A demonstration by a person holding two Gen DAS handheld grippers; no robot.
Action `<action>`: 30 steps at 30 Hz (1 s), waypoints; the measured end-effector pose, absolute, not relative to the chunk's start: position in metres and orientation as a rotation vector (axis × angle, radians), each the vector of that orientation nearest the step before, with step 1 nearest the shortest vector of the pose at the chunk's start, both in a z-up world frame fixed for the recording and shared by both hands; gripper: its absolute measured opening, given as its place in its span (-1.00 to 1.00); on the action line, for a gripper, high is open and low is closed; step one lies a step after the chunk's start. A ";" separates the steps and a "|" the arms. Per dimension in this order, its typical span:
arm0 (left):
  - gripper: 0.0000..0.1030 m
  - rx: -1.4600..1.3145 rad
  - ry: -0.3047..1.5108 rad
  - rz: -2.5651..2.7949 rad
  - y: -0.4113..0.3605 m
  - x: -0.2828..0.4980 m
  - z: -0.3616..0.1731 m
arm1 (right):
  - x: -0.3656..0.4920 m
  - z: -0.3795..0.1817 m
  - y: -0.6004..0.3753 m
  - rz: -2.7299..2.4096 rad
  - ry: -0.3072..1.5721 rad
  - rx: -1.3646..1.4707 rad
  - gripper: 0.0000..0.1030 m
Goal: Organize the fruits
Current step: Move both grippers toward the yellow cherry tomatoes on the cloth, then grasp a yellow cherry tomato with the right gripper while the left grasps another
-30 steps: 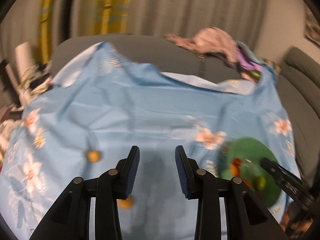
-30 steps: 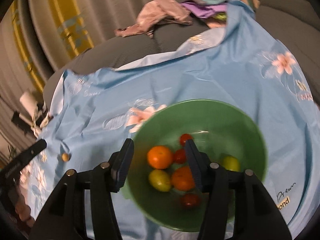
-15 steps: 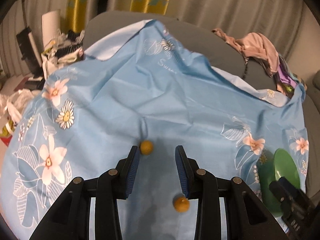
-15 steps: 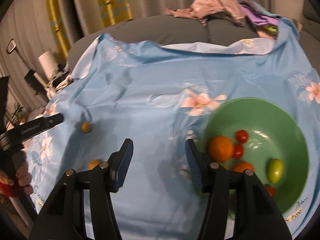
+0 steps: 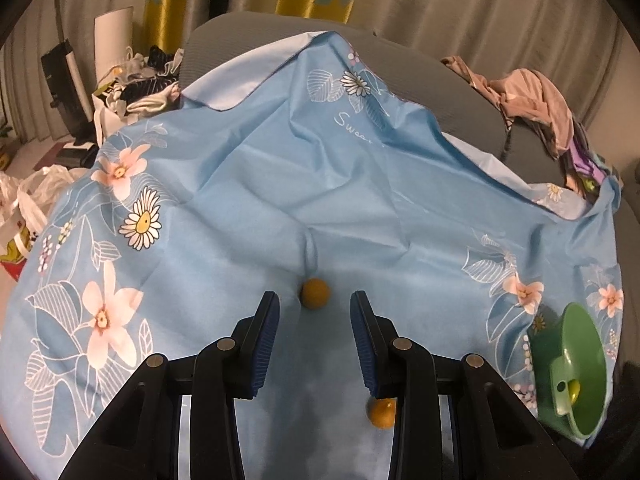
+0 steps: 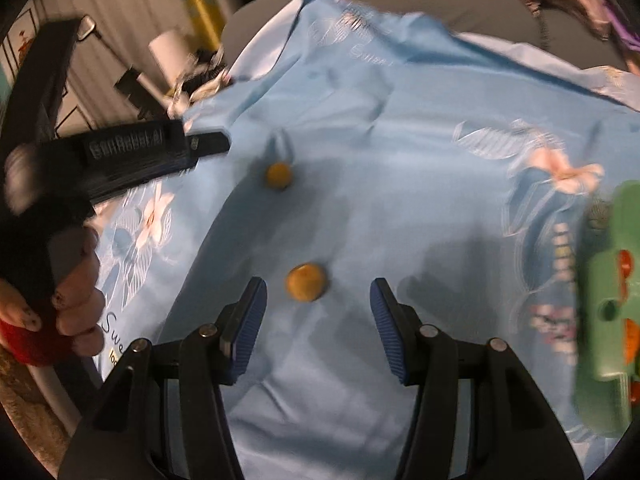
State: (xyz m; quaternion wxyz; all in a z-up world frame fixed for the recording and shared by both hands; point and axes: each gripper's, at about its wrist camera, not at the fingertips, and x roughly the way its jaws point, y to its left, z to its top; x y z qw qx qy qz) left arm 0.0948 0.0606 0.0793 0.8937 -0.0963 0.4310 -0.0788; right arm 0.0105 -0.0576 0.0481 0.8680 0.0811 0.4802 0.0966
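Observation:
Two small yellow-orange fruits lie on the blue flowered cloth (image 5: 248, 184). My left gripper (image 5: 314, 306) is open, and the far fruit (image 5: 315, 294) sits just beyond its tips, untouched. The near fruit (image 5: 382, 412) is partly hidden behind the right finger. In the right wrist view my right gripper (image 6: 318, 294) is open, with the near fruit (image 6: 306, 282) just ahead of its tips and nearer the left one. The far fruit (image 6: 279, 175) lies beyond, by the left gripper (image 6: 218, 143). A green bowl (image 6: 608, 280) with red and orange fruit is at the right edge.
The green bowl (image 5: 576, 360) stands at the cloth's right side. A hand (image 6: 76, 304) holds the left gripper at the left. Crumpled clothes (image 5: 532, 96) lie on the grey sofa behind. Bags and clutter (image 5: 136, 84) sit beyond the cloth's left corner.
Both grippers swung left, away from the bowl. The left one settled low over the far fruit. The right one left the bowl and came down over the near fruit. Jaws unchanged.

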 end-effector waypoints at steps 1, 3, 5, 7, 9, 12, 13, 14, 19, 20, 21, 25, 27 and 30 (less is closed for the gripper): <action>-0.33 -0.207 0.895 -0.165 0.062 0.095 0.079 | 0.013 0.043 -0.052 0.209 1.024 0.161 0.04; -0.33 -0.220 0.894 -0.170 0.064 0.095 0.080 | 0.017 0.036 -0.042 0.219 1.045 0.133 0.04; -0.33 -0.220 0.895 -0.168 0.064 0.095 0.081 | 0.020 0.031 -0.030 0.228 1.057 0.093 0.04; -0.33 -0.218 0.896 -0.164 0.064 0.095 0.081 | 0.023 0.026 -0.024 0.224 1.066 0.071 0.04; -0.33 -0.219 0.897 -0.162 0.065 0.095 0.080 | 0.027 0.023 -0.024 0.213 1.078 0.060 0.04; -0.33 -0.226 0.895 -0.162 0.065 0.095 0.080 | 0.032 0.017 -0.021 0.209 1.098 0.050 0.03; -0.33 -0.229 0.896 -0.162 0.066 0.095 0.079 | 0.034 0.016 -0.020 0.205 1.103 0.044 0.02; -0.33 -0.232 0.897 -0.164 0.066 0.096 0.079 | 0.036 0.015 -0.019 0.200 1.097 0.037 0.02; -0.33 -0.230 0.901 -0.164 0.067 0.096 0.077 | 0.039 0.013 -0.016 0.169 1.072 0.011 -0.37; -0.33 -0.231 0.902 -0.163 0.067 0.096 0.077 | 0.040 0.013 -0.015 0.159 1.065 -0.006 -0.49; -0.33 -0.234 0.902 -0.164 0.067 0.097 0.076 | 0.040 0.014 -0.016 0.160 1.061 -0.006 -0.48; -0.33 -0.250 0.909 -0.167 0.070 0.099 0.073 | 0.039 0.015 -0.028 0.172 1.067 0.055 -0.49; -0.33 -0.257 0.914 -0.170 0.070 0.100 0.071 | 0.039 0.018 -0.036 0.165 1.065 0.087 -0.49; -0.33 -0.257 0.923 -0.189 0.069 0.102 0.068 | 0.036 0.025 -0.050 0.160 1.047 0.145 -0.49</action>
